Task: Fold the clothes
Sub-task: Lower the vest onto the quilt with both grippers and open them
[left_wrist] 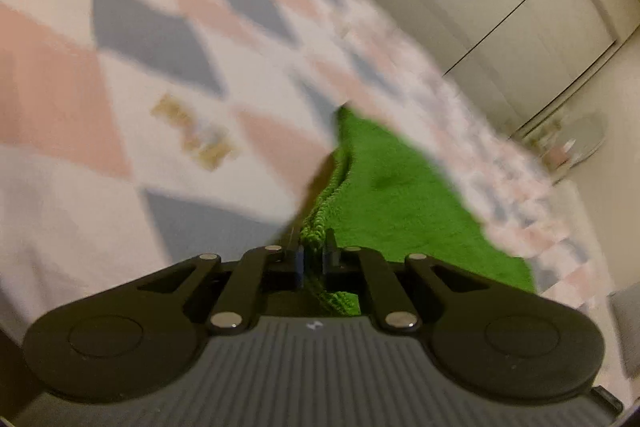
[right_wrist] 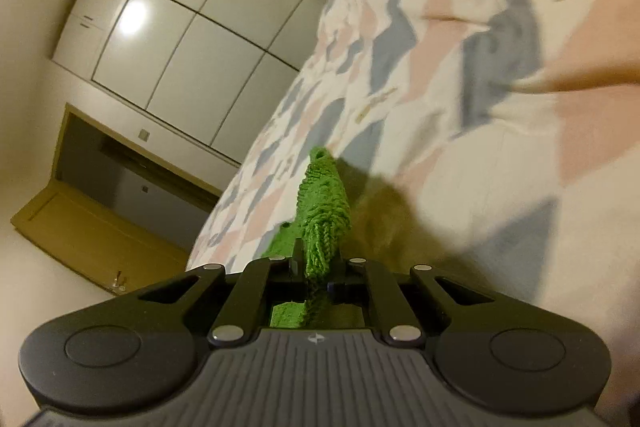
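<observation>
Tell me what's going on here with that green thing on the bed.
A person is folding a green knitted cloth over a bed with a pink, blue and white patterned cover, using a handheld gripper in each hand. The left gripper is shut on one edge of the cloth, and the right gripper is shut on another bunched edge. A white wardrobe stands behind.

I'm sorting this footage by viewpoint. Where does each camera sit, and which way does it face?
Left wrist: on the left gripper, looking along its fingers, down over the green knit garment it pinches, onto the patterned bedspread; wardrobe doors at right.
Right wrist: on the right gripper, shut on a bunched edge of the garment; wardrobe at left, bedspread at right.
Shared: garment, bedspread, wardrobe. Only the grippers show; no hand.
</observation>
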Available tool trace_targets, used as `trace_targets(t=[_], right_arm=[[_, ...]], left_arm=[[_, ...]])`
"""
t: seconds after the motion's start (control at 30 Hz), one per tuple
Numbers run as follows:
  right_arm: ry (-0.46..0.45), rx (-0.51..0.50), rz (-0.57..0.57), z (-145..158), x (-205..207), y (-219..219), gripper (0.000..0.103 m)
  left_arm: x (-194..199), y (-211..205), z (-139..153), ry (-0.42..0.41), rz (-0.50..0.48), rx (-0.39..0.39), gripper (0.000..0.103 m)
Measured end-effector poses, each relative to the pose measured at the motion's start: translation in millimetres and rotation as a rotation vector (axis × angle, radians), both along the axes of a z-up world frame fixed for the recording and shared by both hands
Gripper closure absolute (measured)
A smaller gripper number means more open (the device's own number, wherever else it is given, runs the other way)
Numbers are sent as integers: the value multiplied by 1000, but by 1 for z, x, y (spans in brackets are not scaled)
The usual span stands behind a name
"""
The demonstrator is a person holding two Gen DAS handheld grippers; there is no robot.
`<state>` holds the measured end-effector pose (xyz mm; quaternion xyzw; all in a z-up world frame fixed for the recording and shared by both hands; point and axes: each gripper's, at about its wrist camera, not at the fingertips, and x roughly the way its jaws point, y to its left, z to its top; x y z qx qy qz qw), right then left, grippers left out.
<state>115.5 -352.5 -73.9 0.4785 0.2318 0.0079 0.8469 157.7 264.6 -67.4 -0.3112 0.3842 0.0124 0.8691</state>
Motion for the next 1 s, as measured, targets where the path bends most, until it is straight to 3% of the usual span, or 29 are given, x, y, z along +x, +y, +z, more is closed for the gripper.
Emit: trace_targets(t=[0.07,0.17,0.2,0.23,0.3,0.33,0.47,0.67,0.8,1.0], right_arm=[[137,-50,24,-19,-7,0,95],[267,-70,30,-37,-10,-2,84],[259,-96,14,-31,-14,-5,73],[247,-139,-6,-21,-16,-8,69],[201,-235,-29,2,-17,-11,67],[154,-283,-6,15,-12,-7,67],[7,-390,215,46,23,39,68],[5,-430,647,23,95,163,75],[57,-493,799,7,122,221,75],[40,-542,839,10,160,260,75]], left_arm=[[0,-1,-14,56,-21,18,95],[-11,3,-1,37,-8,66,90],[-15,4,10,26,6,119,91],[-19,2,22,15,15,185,92],[-23,-6,47,-29,4,314,92],[-22,-12,55,-55,-26,326,92],[0,-54,67,-94,-194,315,91],[52,-110,27,50,-358,350,90],[83,-94,25,45,-332,323,91],[140,-51,34,59,-265,172,89]])
